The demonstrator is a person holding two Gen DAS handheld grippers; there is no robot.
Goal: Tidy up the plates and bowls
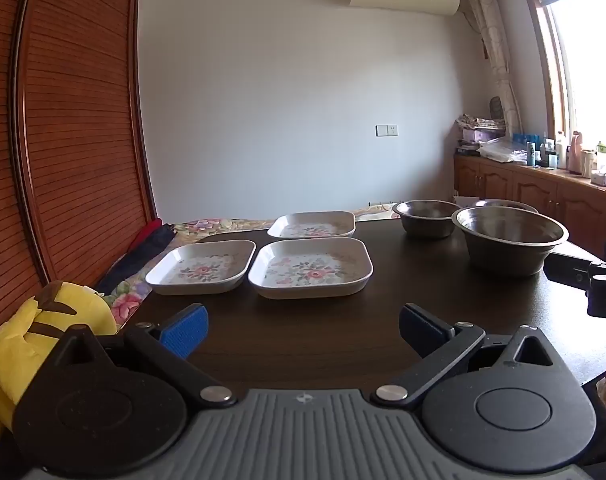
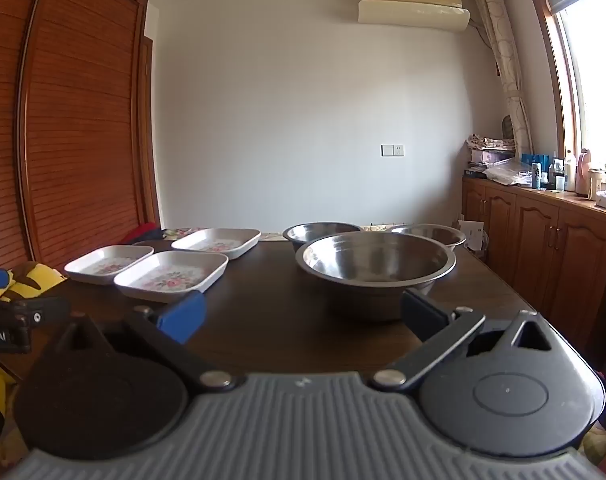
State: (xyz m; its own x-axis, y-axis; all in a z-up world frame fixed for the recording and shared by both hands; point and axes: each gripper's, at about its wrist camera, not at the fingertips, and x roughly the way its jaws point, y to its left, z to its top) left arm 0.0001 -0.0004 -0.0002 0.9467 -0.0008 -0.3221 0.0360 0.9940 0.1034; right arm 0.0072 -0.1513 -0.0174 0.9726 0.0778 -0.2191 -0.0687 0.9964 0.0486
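So, nothing's been picked up yet as far as I can tell. Nearest the lens in the left wrist view, the left gripper [image 1: 303,330] has its jaws spread wide with only bare dark counter [image 1: 423,300] between the blue pads. Same in the right wrist view: the right gripper [image 2: 301,314] has its jaws spread too, empty, lined up on the big metal bowl [image 2: 377,270] sitting just past the tips at frame center. My guess is each one is parked in front of its own group so the left handles plates and the right handles bowls.

Just beyond the left gripper, two flowered square plates sit side by side: the front left plate [image 1: 203,266] and the front right plate [image 1: 311,266], nearly touching. The back plate [image 1: 313,225] lies behind them, a little apart. All three lie flat and single, so stacking looks like the obvious job.

On the right half of the frame the big bowl comes first, then two smaller metal bowls behind it: the back left bowl [image 2: 323,233] and the back right bowl [image 2: 435,236], which is partly hidden by the big one. They'd probably nest, small into large.

At the lower left edge, off the counter, a yellow plush toy [image 1: 51,328] lies on a flowery bed. The right gripper's black body pokes into the right edge of the left view.
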